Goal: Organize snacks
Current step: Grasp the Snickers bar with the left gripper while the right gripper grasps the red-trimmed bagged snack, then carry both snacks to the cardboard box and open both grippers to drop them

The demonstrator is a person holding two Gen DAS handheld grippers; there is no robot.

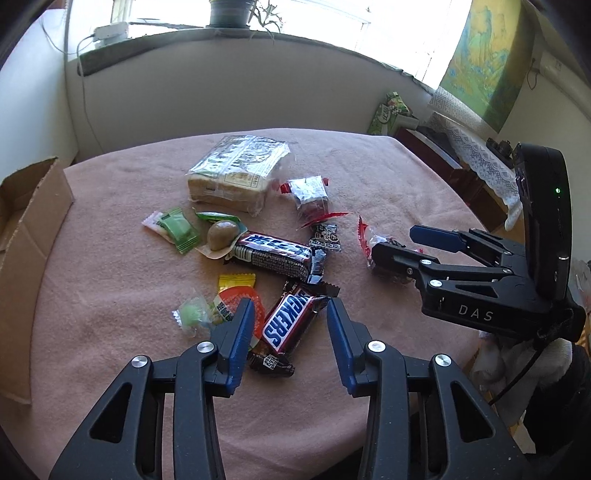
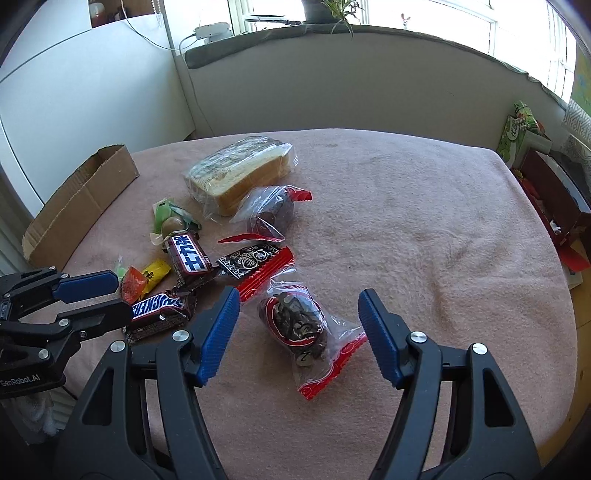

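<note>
On fuzzy pink cloth [image 2: 424, 229], crinkly Snickers bar [image 1: 290, 321].

a lived-in home room: a pink blanket [image 2: 406, 221] covers the worktop under a sunny window sill [image 2: 332, 33] with a potted plant [image 2: 325, 9], a landscape painting [image 1: 484, 59] and lace-draped furniture [image 1: 476, 155] beside it.

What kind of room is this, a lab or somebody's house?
Probably a home: a table under a pink fleecy cloth, a potted plant on the window ledge and a hanging landscape scroll painting.
</note>
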